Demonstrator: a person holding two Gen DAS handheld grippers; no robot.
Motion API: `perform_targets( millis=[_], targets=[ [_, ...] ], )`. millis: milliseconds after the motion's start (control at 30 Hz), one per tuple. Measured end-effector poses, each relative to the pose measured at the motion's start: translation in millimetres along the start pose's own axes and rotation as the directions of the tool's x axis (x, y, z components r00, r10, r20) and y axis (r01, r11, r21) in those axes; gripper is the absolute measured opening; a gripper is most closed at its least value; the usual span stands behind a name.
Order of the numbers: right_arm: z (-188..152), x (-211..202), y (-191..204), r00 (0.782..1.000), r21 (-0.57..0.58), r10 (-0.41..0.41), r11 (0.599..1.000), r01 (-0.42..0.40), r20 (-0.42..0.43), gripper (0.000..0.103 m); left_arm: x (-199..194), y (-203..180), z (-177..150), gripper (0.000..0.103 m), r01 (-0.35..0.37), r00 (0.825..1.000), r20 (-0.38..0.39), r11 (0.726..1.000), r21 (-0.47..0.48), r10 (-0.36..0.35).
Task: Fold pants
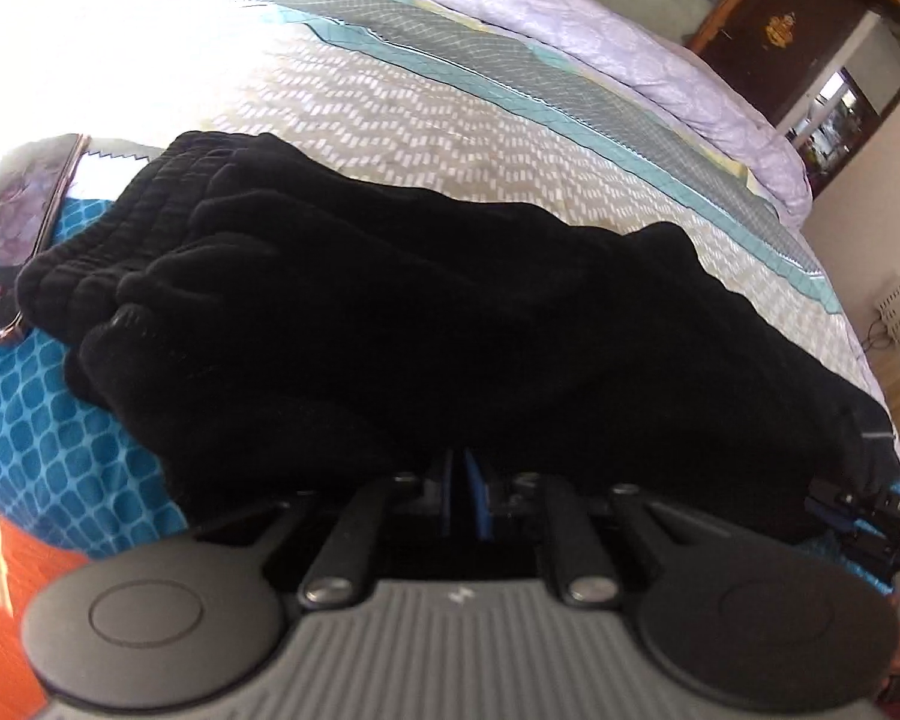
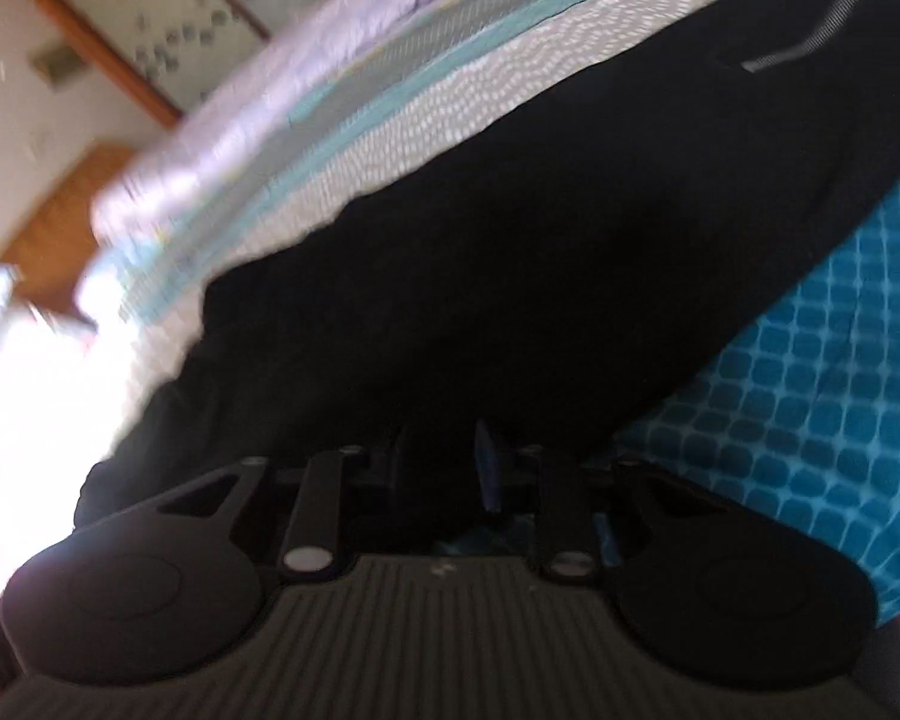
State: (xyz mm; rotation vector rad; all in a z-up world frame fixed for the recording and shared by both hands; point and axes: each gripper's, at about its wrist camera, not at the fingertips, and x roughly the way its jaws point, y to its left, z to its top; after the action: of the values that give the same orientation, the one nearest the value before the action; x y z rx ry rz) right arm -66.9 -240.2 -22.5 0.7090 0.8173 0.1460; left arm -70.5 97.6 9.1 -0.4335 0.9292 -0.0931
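Observation:
Black pants (image 1: 390, 312) lie folded lengthwise across the bed, with the ribbed waistband at the left. My left gripper (image 1: 465, 474) is at their near edge. Its blue pads are pressed together and the tips disappear under the black cloth, so it is shut on that edge. In the right wrist view the pants (image 2: 510, 210) fill the middle, a grey zip (image 2: 810, 42) at the top right. My right gripper (image 2: 441, 462) has its fingers apart at the cloth's near edge. It also shows as the right gripper (image 1: 834, 507) at the pants' right end.
A phone (image 1: 12, 228) lies on the bed, touching the waistband on the left. The bedspread is blue-patterned (image 1: 30, 420) near me and grey-white further off. A lilac quilt (image 1: 630, 48) is bunched along the far side. The bed's edge drops off at the right.

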Motion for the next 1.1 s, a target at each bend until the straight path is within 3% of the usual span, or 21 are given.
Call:
perform_targets(
  millis=[233,367,533,600,700,1100],
  targets=[
    [0,-3,1,0.999,0.008,0.034,0.999,-0.034,-0.001,0.028,-19,-41,1,0.018,-0.006,0.994,0.109,0.991,0.134,-0.009],
    [2,-11,1,0.999,-0.002,0.037,0.999,-0.037,0.037,0.029,-12,-60,-1,0.024,-0.007,0.995,0.101,0.978,0.207,-0.014],
    [7,-26,-13,0.995,-0.023,-0.004,1.0,0.006,0.1,0.036,14,-55,-9,0.023,-0.028,1.0,-0.005,0.985,0.171,0.029],
    [6,-23,-21,0.996,0.006,-0.036,0.999,0.036,0.08,0.034,15,-51,-12,0.023,-0.013,1.0,0.006,0.988,0.154,0.012],
    [4,-24,-30,0.997,0.063,-0.005,0.998,-0.001,0.082,0.034,16,-47,-14,0.023,-0.008,1.0,0.0,0.989,0.147,0.008],
    [10,-22,-23,0.997,0.082,0.01,0.996,-0.017,0.082,0.034,16,-52,-18,0.023,-0.024,1.0,0.01,0.984,0.178,0.023]
  ],
)
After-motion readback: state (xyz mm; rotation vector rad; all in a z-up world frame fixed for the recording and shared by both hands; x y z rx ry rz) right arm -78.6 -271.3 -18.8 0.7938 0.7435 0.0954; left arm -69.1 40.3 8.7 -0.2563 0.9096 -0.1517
